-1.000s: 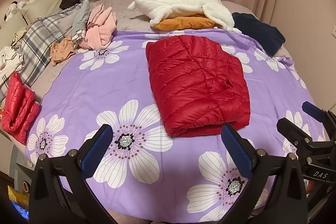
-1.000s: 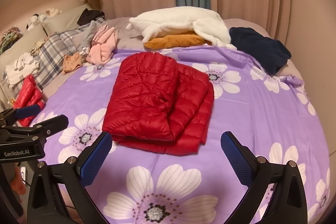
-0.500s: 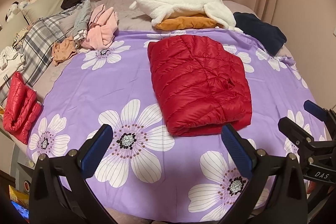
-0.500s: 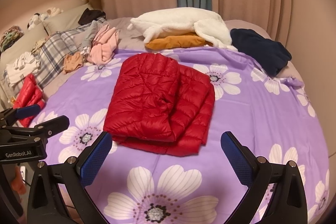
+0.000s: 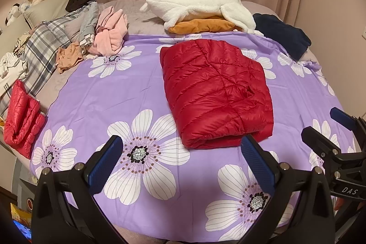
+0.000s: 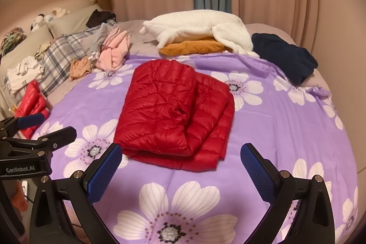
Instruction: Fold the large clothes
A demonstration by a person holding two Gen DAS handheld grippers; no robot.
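Lying folded in the middle of both frames, the red quilted puffer jacket [image 5: 215,93] rests as a thick rectangular bundle on the purple bedsheet with white flowers [image 5: 128,88]. From my right wrist view the top layer sits slightly left of the layers beneath, so a stepped edge of red shows along the bundle's right side [image 6: 212,111]. I judge the folding of this piece done, or all but done; what remains is either squaring that offset or moving the bundle off to a pile.

My left tongs [image 5: 180,164] hang open and empty at the lower centre of their frame, blue pads spread wide, the right pad just in front of the jacket's near corner without clearly touching it. My right tongs [image 6: 180,166] are likewise open and hold nothing, their left pad close to the bundle's near-left corner.

If I go on, I would slide one jaw under the near edge at each corner and lift evenly, since slippery padded fabric may spring open.

Further out, a white fleece garment [image 5: 201,6] lies over a mustard-orange folded cloth [image 5: 203,25] at upper centre, a navy blue garment [image 5: 283,34] at upper right, a pink crumpled garment [image 5: 109,36] at upper left, and a second red puffer piece [image 5: 21,113] at the left edge.
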